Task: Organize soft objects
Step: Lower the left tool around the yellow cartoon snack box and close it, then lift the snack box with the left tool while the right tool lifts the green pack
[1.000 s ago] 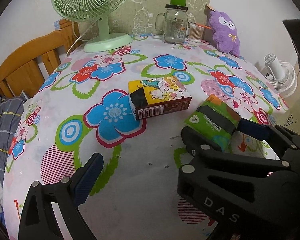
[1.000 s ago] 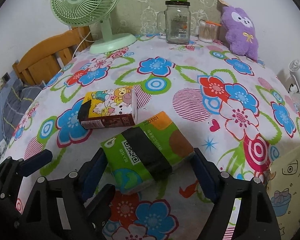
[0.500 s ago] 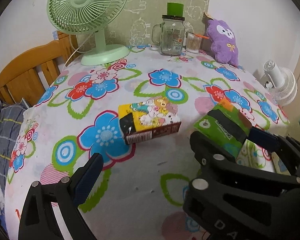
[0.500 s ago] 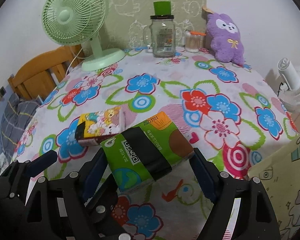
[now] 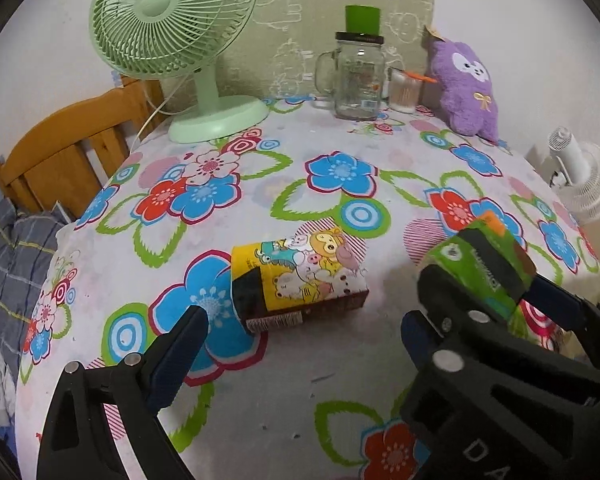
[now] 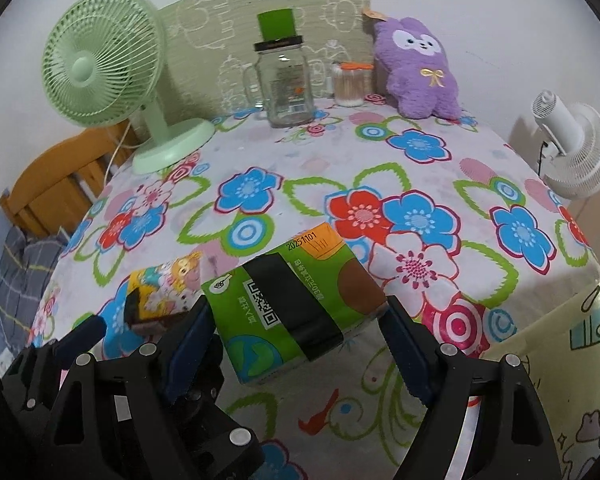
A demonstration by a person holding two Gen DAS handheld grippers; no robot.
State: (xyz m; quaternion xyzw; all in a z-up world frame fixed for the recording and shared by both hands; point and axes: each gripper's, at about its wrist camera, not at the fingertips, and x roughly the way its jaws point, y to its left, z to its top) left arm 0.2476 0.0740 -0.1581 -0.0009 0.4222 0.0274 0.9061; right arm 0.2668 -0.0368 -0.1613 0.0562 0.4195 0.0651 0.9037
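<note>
You see a glossy plastic-wrapped green tissue pack [image 6: 296, 304] between matt black plastic jaws, and a shiny yellow cartoon pack [image 5: 300, 280] on the smooth printed tablecloth [image 5: 340, 160]. Behind stand a clear glass jar [image 5: 358, 76], a fuzzy purple plush [image 5: 466, 88] and a varnished wooden headboard [image 5: 68, 152].

Packs up front, clutter at the back.
On the table [image 6: 440, 160], cartoon pack [image 5: 300, 276] left of banded pack [image 6: 296, 312]; behind them, fan [image 6: 100, 68], jar [image 6: 286, 84], plush [image 6: 420, 68] left to right.
</note>
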